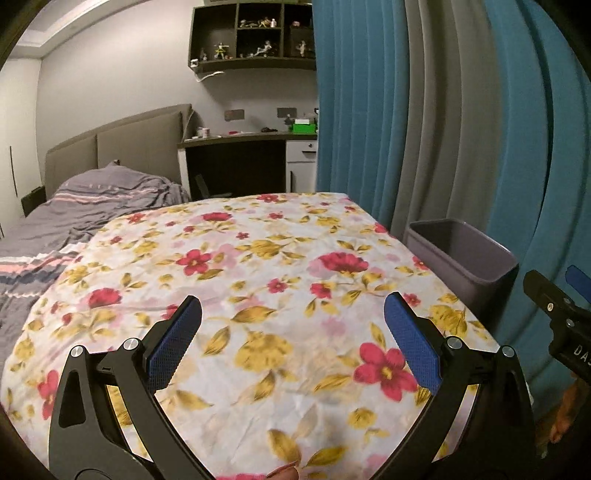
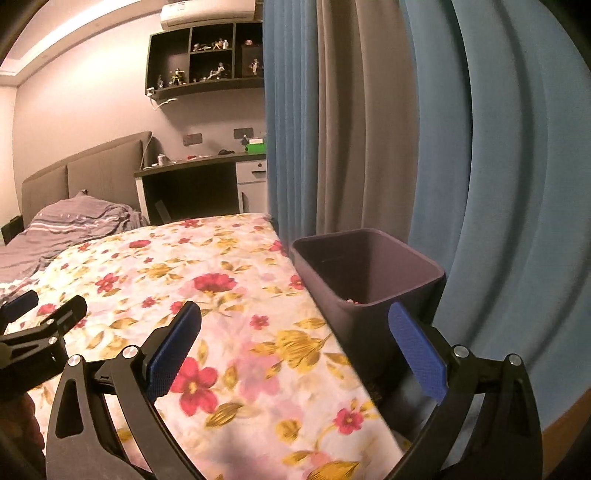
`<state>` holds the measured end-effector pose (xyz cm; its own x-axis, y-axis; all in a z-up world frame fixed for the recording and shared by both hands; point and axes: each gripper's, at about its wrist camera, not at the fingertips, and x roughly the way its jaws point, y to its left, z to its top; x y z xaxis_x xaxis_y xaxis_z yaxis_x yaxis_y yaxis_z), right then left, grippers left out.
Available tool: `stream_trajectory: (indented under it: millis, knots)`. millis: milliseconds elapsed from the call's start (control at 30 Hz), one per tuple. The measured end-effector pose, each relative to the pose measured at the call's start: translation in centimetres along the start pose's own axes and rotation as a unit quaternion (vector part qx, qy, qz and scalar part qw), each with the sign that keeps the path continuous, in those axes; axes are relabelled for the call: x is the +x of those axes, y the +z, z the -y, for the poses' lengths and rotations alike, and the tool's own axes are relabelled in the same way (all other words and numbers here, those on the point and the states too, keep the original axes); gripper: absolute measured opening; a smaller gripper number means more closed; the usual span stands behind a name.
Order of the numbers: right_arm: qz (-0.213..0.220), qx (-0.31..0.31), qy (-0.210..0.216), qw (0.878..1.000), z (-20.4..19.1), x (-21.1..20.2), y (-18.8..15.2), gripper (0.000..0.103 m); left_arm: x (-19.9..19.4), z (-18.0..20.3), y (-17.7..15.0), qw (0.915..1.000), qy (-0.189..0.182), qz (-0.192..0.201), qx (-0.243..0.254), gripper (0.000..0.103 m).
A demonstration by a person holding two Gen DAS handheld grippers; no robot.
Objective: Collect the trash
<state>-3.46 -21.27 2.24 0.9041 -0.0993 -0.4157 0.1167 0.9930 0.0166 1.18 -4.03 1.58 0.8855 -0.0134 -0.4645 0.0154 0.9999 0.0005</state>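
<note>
A dark grey trash bin [image 2: 369, 273] stands on the floor against the right edge of the table with the floral cloth [image 2: 207, 295]; a little pinkish trash shows at its bottom [image 2: 354, 301]. The bin also shows in the left wrist view [image 1: 461, 258]. My right gripper [image 2: 295, 339] is open and empty, held over the table's right edge next to the bin. My left gripper [image 1: 293, 332] is open and empty above the floral cloth [image 1: 258, 266]. I see no loose trash on the cloth. The right gripper shows at the right edge of the left wrist view [image 1: 561, 314].
Blue and grey curtains [image 2: 443, 147] hang close behind the bin. A bed with grey striped bedding [image 1: 74, 206] lies to the left. A desk [image 1: 251, 140] and a wall shelf with figurines [image 1: 255, 33] stand at the back.
</note>
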Motion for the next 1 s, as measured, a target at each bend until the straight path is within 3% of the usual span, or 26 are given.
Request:
stream_trajectory:
  millis: [400,1000]
  knots:
    - [-0.003,-0.016,0.016,1.000,-2.8,-1.6,-1.3,0.097,-2.3,-2.3,-1.1,0.9998,0.002,0.011,-0.018,0.098]
    - [0.005,-0.015,0.012,1.000,-2.9,-1.9,-1.1,0.097,-2.5,-2.5,-1.2,0.9996,-0.006,0.008,-0.027,0.098]
